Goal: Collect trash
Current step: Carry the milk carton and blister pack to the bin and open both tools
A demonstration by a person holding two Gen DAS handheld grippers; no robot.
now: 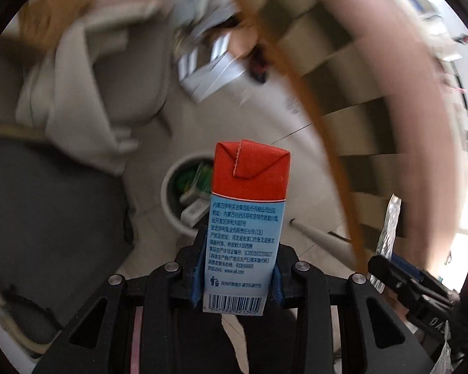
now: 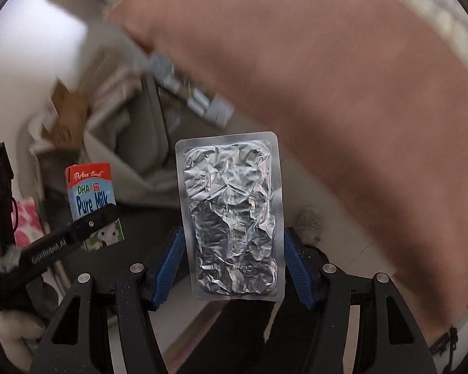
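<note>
The pale tiled floor (image 1: 234,118) carries a round white bin (image 1: 171,199) and a blurred grey chair (image 1: 121,74).

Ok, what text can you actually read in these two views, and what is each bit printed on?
"Perfect Lands", "DHA", "Pure Milk": front of the milk carton held in the left gripper.
"www.yili.com": carton's blue side panel, among Chinese print too fine to quote.
Barcode digits at the carton's base: partly cut off, not safely readable.
"GenRobot.AI": the left gripper's finger in the right wrist view.
Foil blister pack in the right gripper: no readable text.

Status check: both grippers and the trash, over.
Left gripper shut on milk carton. Right gripper shut on foil pack. Bin below, unobstructed.
</note>
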